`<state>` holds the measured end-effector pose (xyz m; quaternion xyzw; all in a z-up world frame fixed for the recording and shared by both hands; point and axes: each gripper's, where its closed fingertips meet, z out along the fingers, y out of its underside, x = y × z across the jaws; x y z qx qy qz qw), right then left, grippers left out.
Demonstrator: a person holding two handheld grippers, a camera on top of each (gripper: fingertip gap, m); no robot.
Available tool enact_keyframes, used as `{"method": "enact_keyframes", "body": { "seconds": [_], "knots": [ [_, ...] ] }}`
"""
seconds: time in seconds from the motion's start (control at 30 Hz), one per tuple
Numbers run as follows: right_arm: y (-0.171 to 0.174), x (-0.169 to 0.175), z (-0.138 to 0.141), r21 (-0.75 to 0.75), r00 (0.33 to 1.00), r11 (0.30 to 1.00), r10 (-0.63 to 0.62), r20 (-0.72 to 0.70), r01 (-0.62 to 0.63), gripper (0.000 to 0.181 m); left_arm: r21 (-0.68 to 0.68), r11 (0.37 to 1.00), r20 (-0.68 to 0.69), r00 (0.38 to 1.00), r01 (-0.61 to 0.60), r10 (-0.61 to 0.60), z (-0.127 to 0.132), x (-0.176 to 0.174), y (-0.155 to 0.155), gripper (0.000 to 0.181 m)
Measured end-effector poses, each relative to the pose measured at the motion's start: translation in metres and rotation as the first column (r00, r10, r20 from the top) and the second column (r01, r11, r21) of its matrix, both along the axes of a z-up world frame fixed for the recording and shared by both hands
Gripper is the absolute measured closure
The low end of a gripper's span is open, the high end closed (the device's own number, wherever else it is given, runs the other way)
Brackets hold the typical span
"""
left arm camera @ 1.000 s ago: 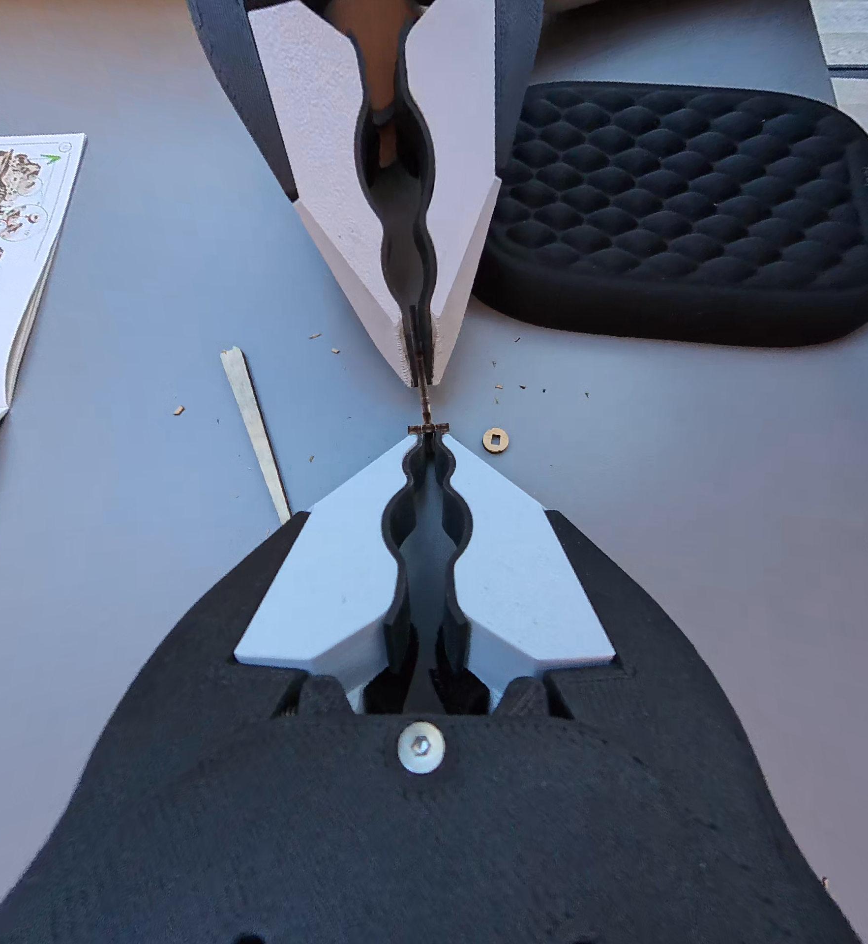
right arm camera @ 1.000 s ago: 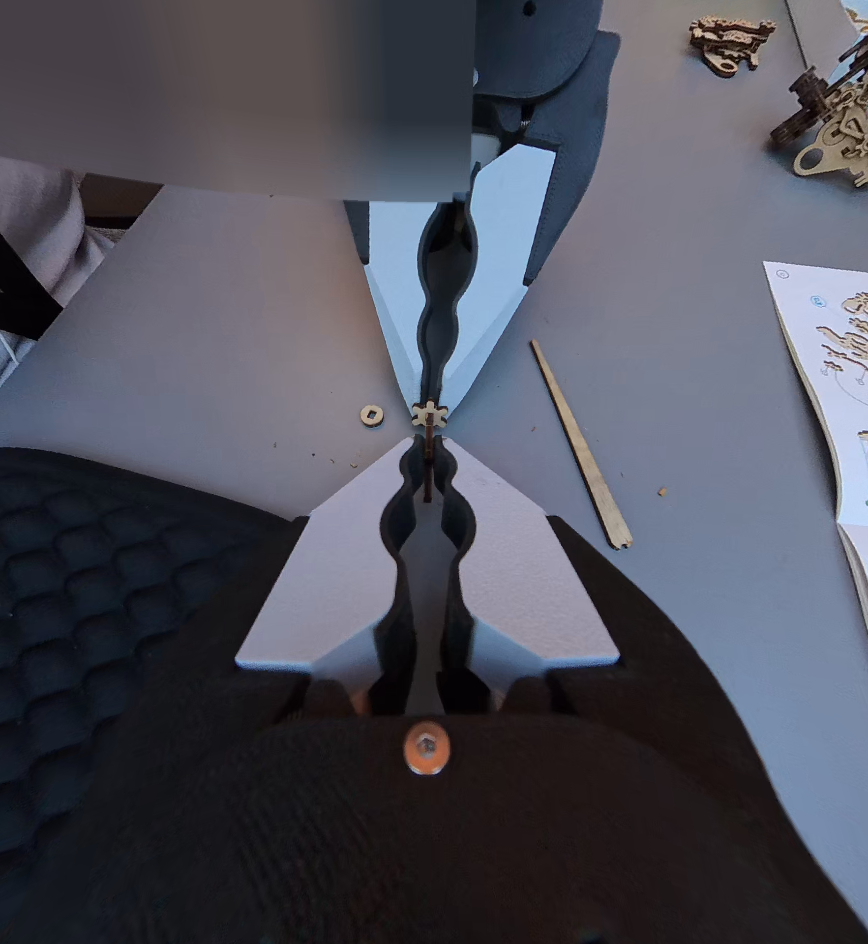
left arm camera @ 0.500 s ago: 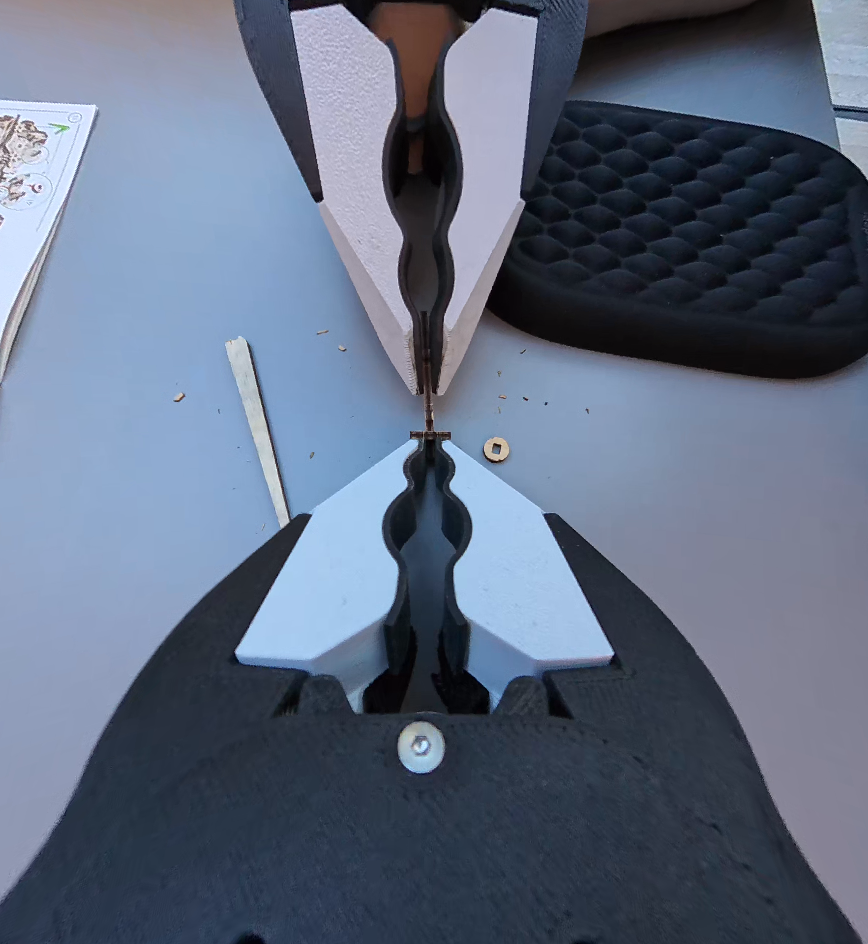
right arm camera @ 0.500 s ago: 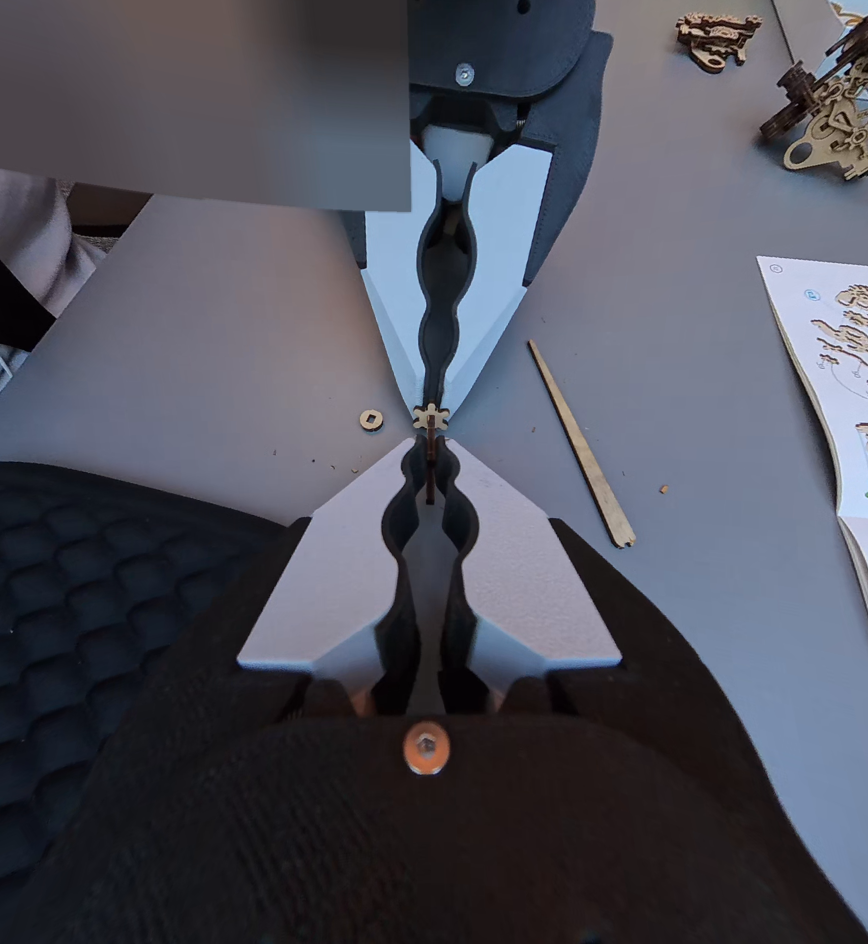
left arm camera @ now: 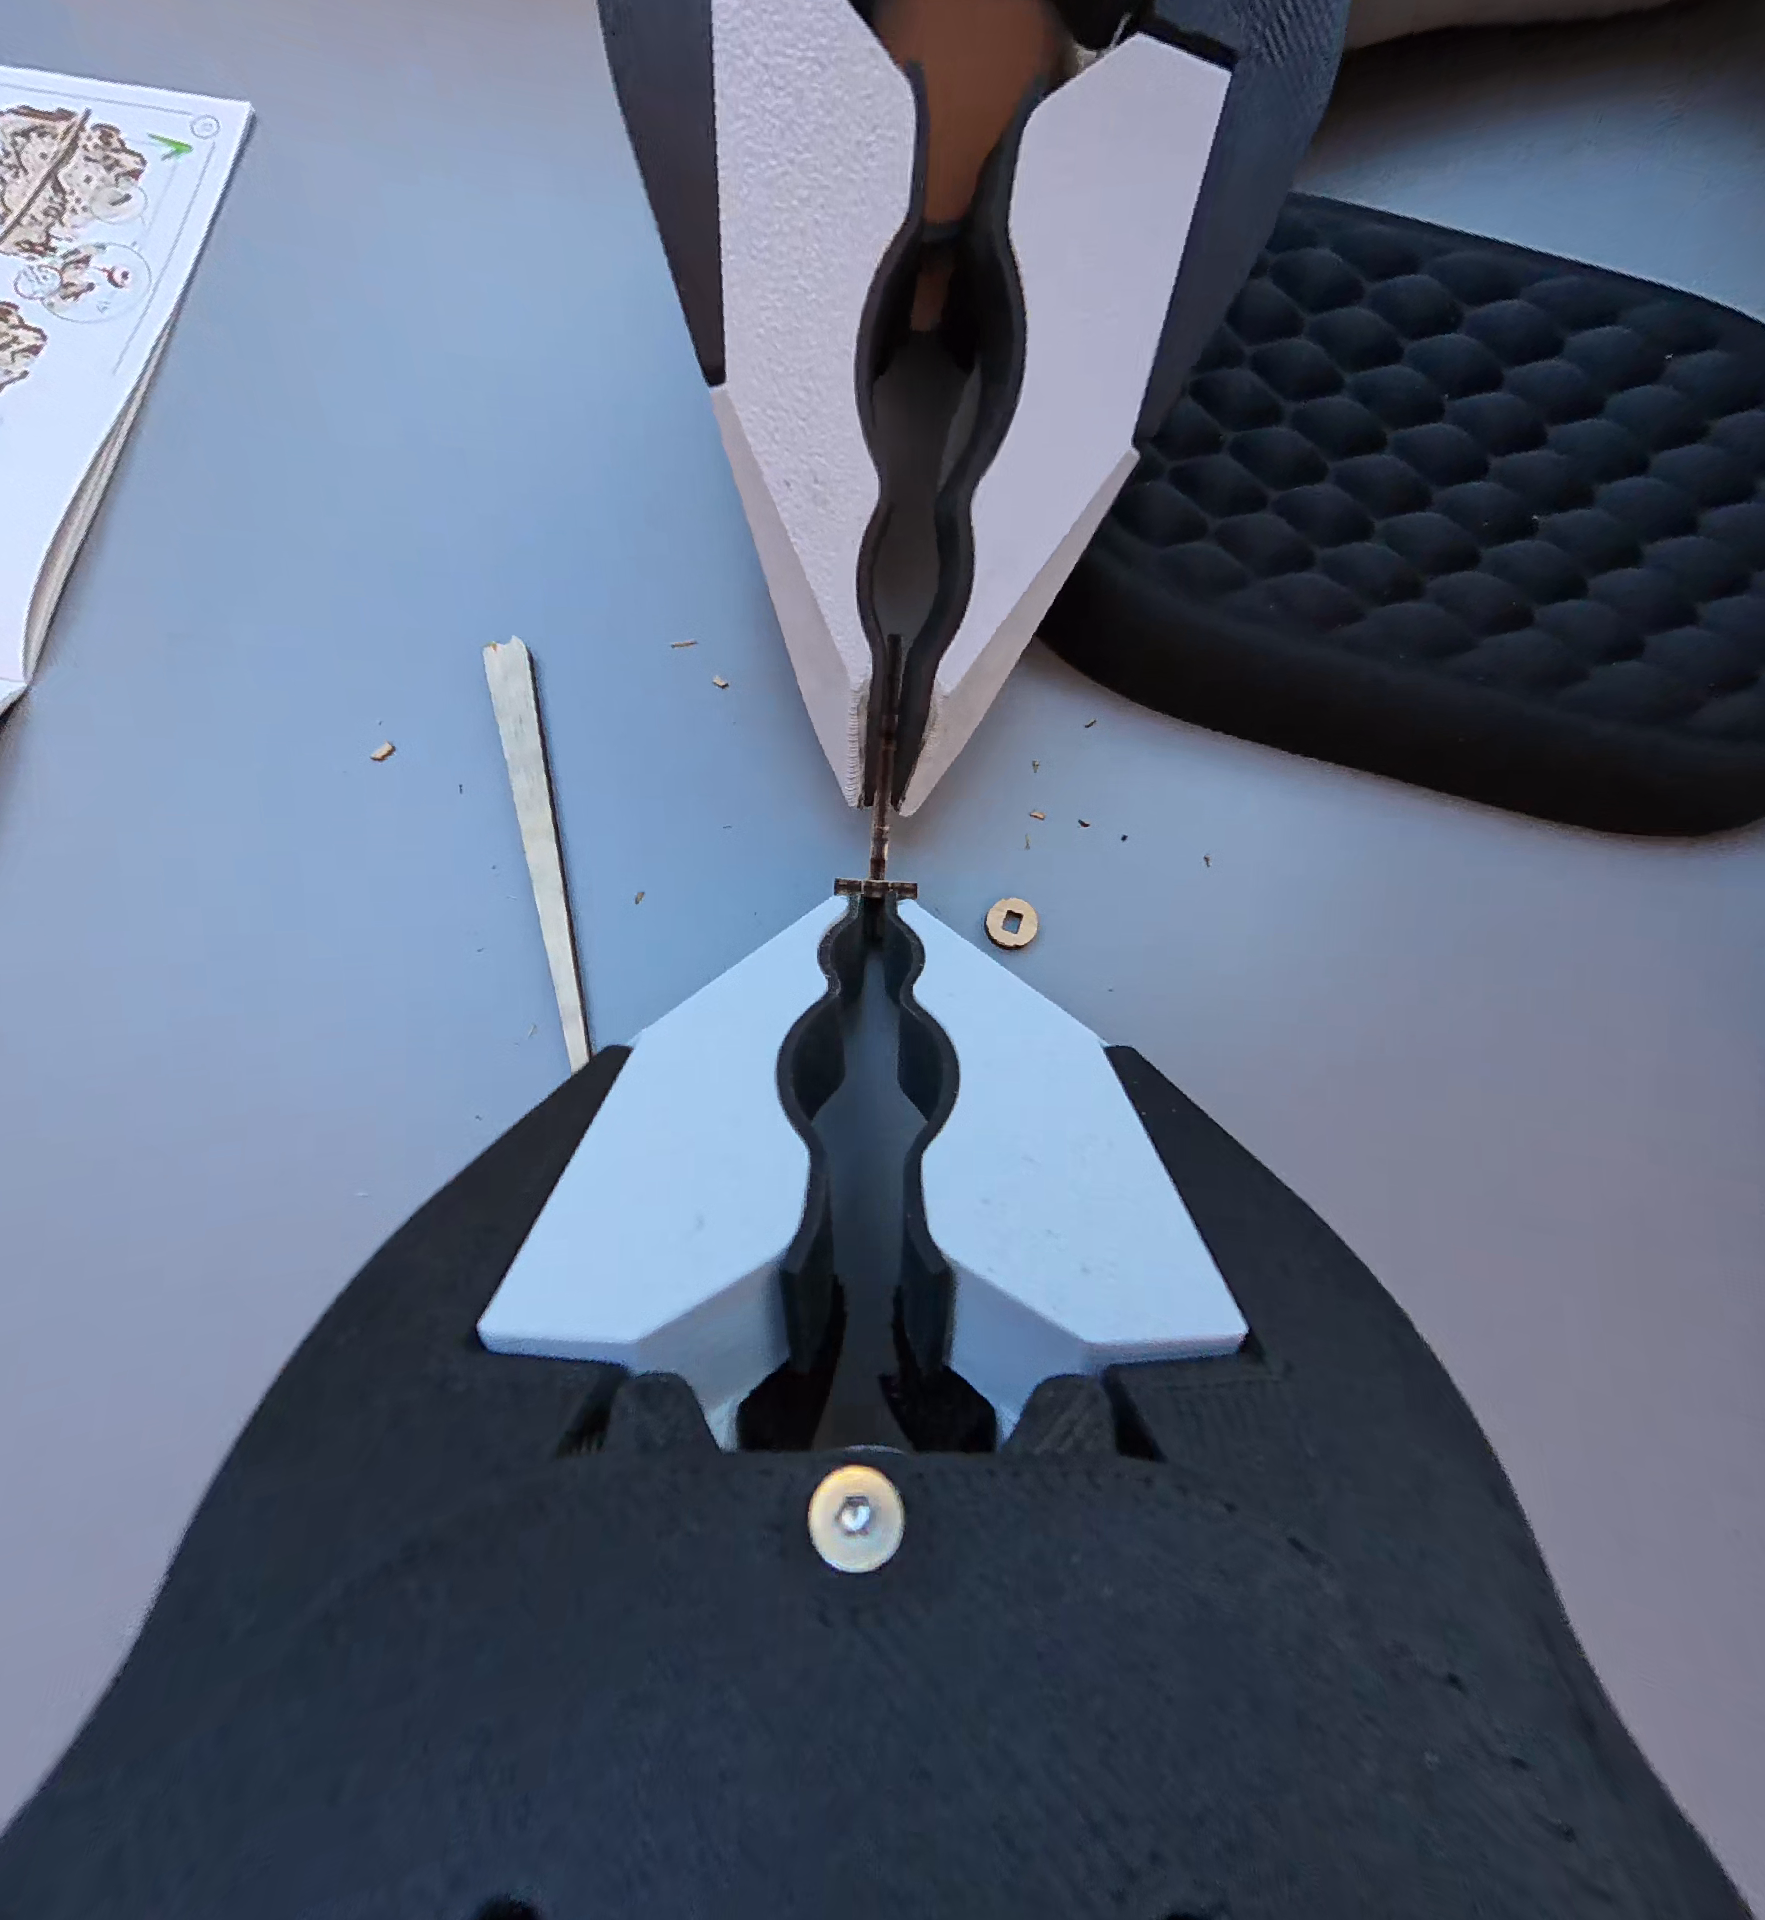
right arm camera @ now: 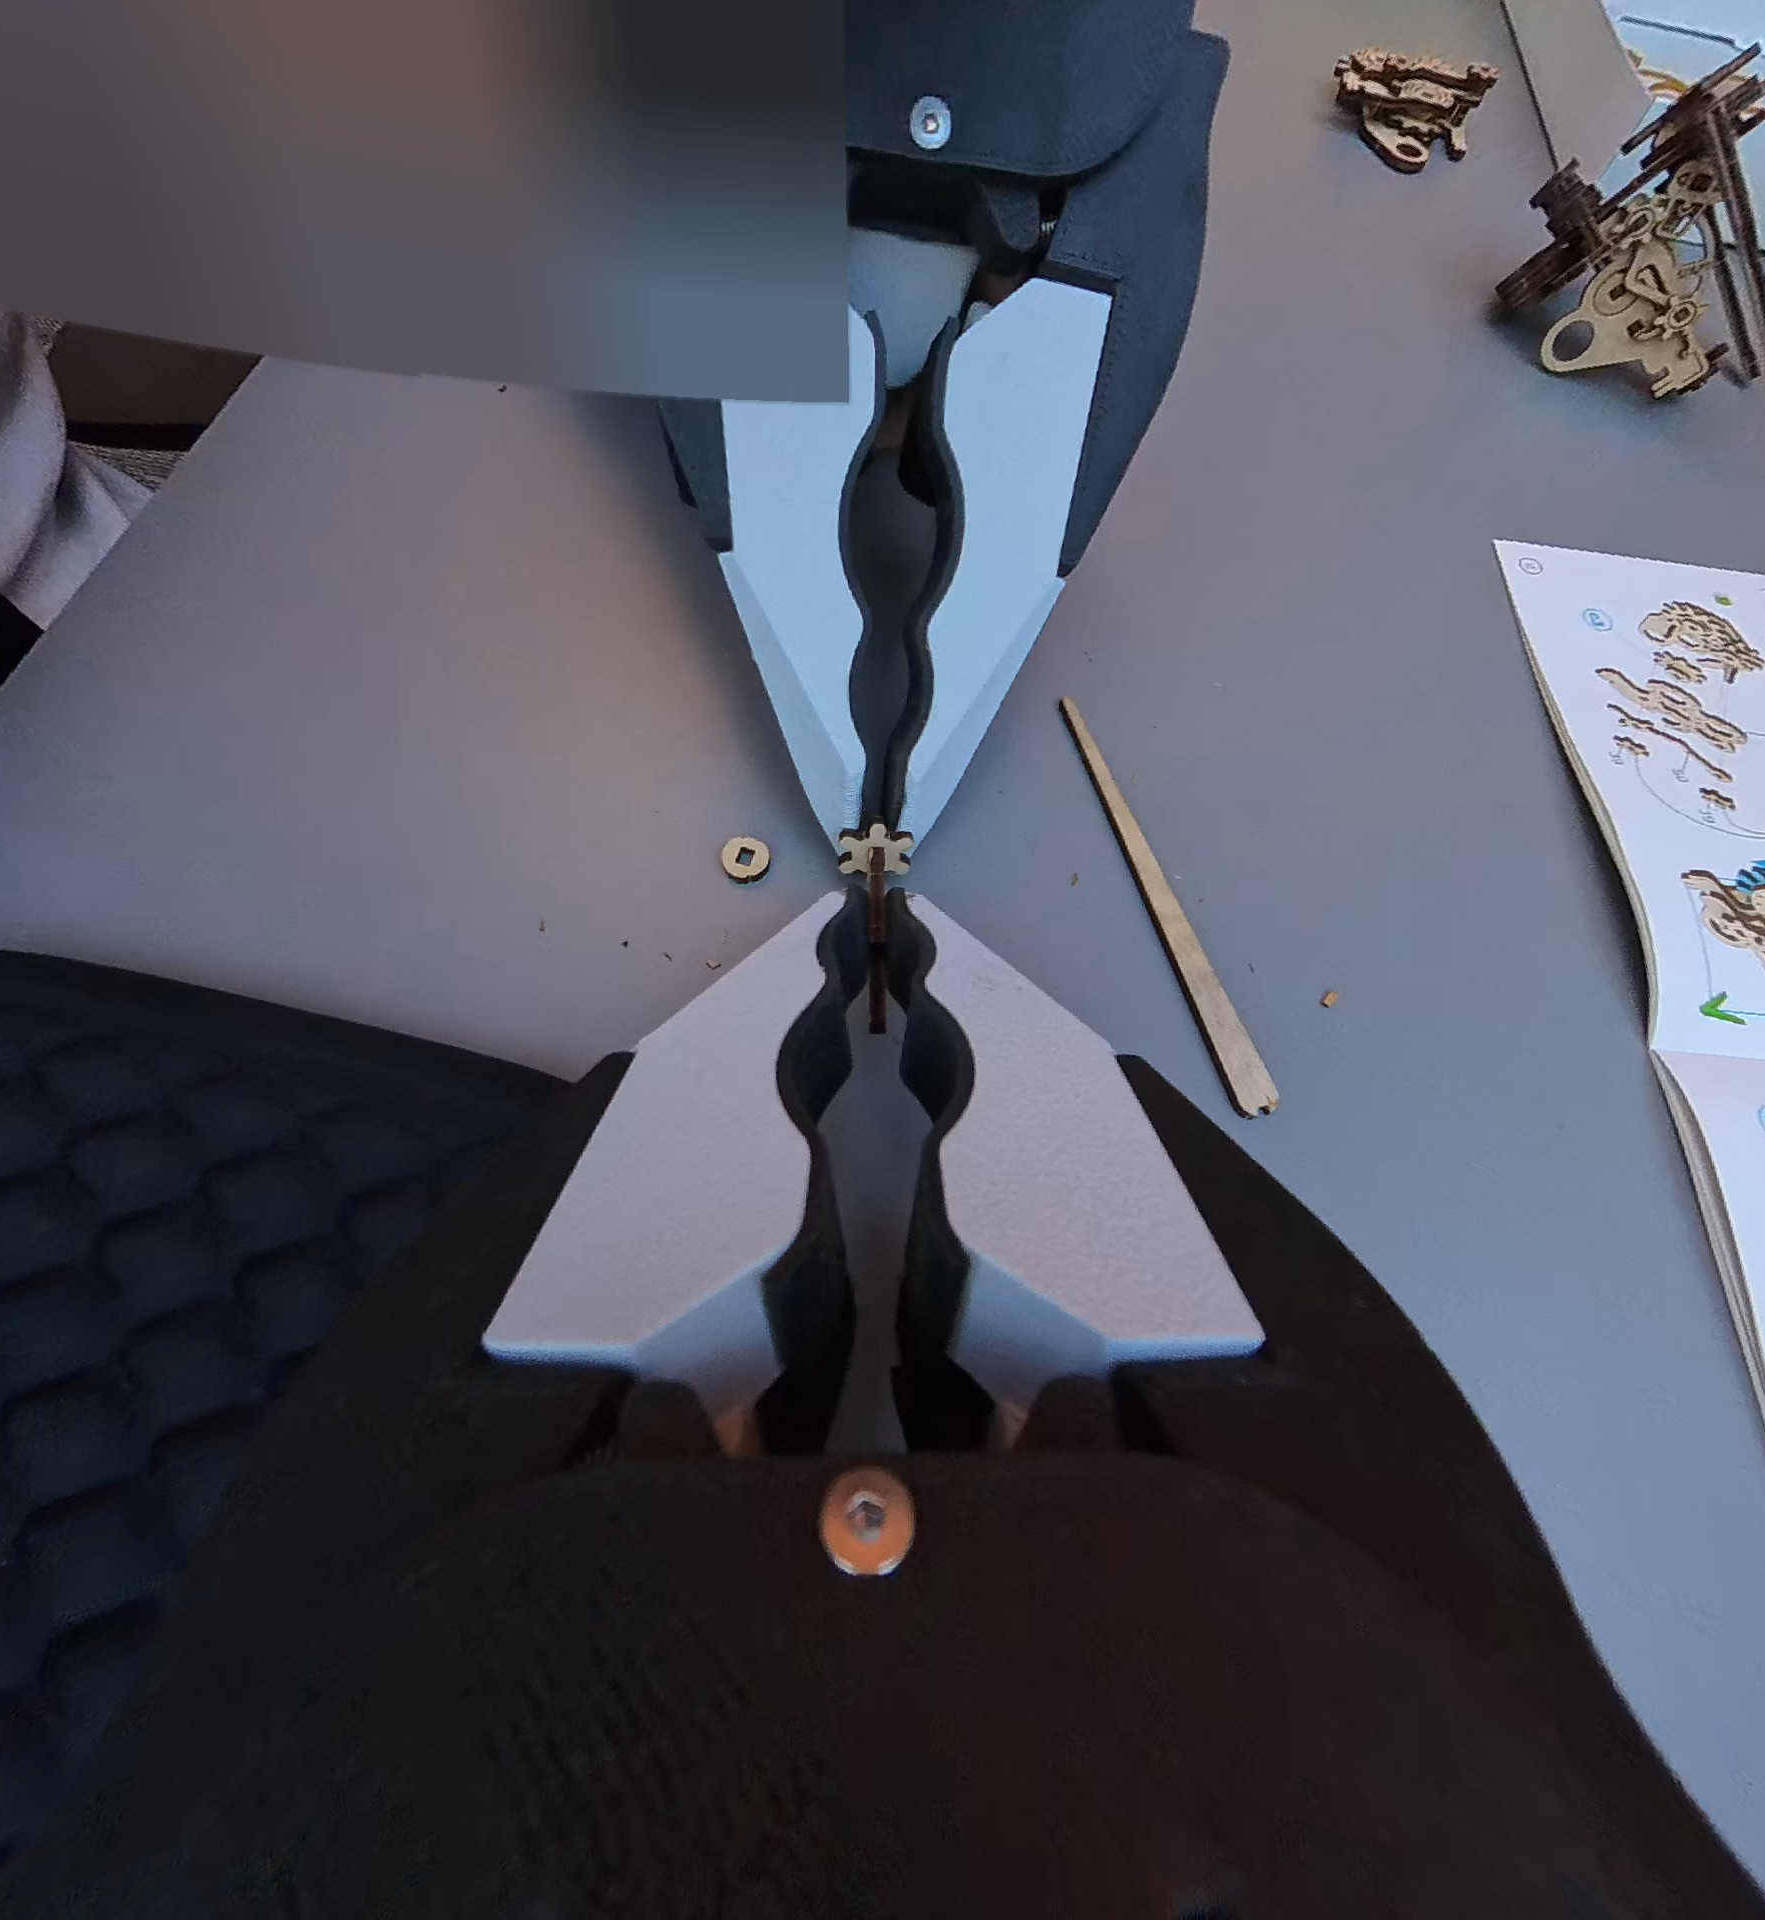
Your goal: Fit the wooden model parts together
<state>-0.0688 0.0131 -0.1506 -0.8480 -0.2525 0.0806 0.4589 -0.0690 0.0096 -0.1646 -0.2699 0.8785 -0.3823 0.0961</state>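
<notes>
Around the small gear (right arm camera: 876, 850), the landmark here: a loose wooden washer (right arm camera: 746, 858) just left of it, a flat wooden stick (right arm camera: 1166, 906) off to its right, an instruction booklet (right arm camera: 1688, 790) farther right, 2 built wooden models (right arm camera: 1647, 281) beyond. A black honeycomb pad (left arm camera: 1460, 520) lies near. Nothing blocks the join. The left gripper (left arm camera: 873, 906) is clenched on the gear; the right gripper (right arm camera: 876, 914) pinches a thin wooden pin (right arm camera: 876, 977) — tip meeting the gear's centre. Grey tabletop (left arm camera: 286, 935), flecked with wood crumbs.
</notes>
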Motion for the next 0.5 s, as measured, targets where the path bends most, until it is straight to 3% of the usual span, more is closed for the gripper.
{"method": "enact_keyframes", "body": {
  "seconds": [0.23, 0.37, 0.5],
  "knots": [
    [0.0015, 0.0005, 0.0003, 0.007, 1.0, 1.0, -0.012, 0.011, 0.012, 0.181, -0.032, 0.998, -0.035, 0.998, -0.045, 0.044, -0.0001, 0.0014, 0.002, 0.181],
    [0.0002, -0.0013, -0.0001, -0.011, 0.999, 0.999, 0.037, 0.002, -0.037, 0.181, 0.095, 0.993, 0.085, 0.993, 0.072, -0.08, -0.0007, -0.0004, 0.0013, 0.181],
    [0.0014, -0.0025, 0.0005, -0.011, 0.997, 0.997, 0.076, 0.016, -0.076, 0.181, 0.112, 0.979, 0.139, 0.973, 0.17, -0.184, -0.0008, -0.0019, 0.0019, 0.181]
  ]
}}
